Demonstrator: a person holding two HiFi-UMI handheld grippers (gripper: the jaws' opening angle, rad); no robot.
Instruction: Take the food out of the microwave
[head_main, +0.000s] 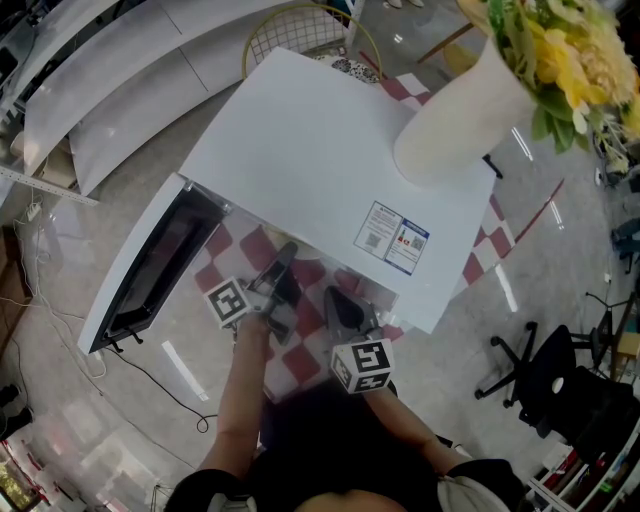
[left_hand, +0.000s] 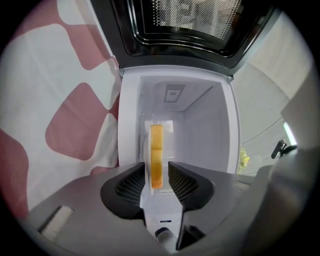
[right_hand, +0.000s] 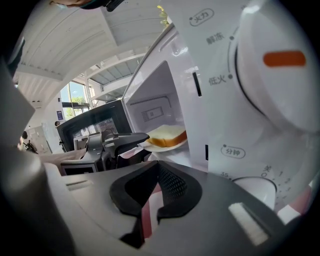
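The white microwave (head_main: 330, 150) stands with its door (head_main: 150, 265) swung open to the left. Inside, a slice of bread (right_hand: 167, 135) lies on a small white plate (right_hand: 165, 146). My left gripper (left_hand: 156, 177) reaches into the opening, rolled on its side. The plate's (left_hand: 147, 150) rim and the bread (left_hand: 156, 150) sit between its jaws, with a slim gap still showing beside the bread. From above, the left gripper (head_main: 283, 262) points under the microwave's front edge. My right gripper (right_hand: 159, 167) waits in front of the control panel, jaws together and empty; from above, that gripper (head_main: 340, 305) is beside the left one.
A cream vase (head_main: 455, 110) of yellow flowers stands on top of the microwave. The control dial (right_hand: 275, 70) with an orange mark is close at the right gripper's right. A red-and-white checked cloth (head_main: 300, 365) covers the table. A black office chair (head_main: 545, 375) is on the floor to the right.
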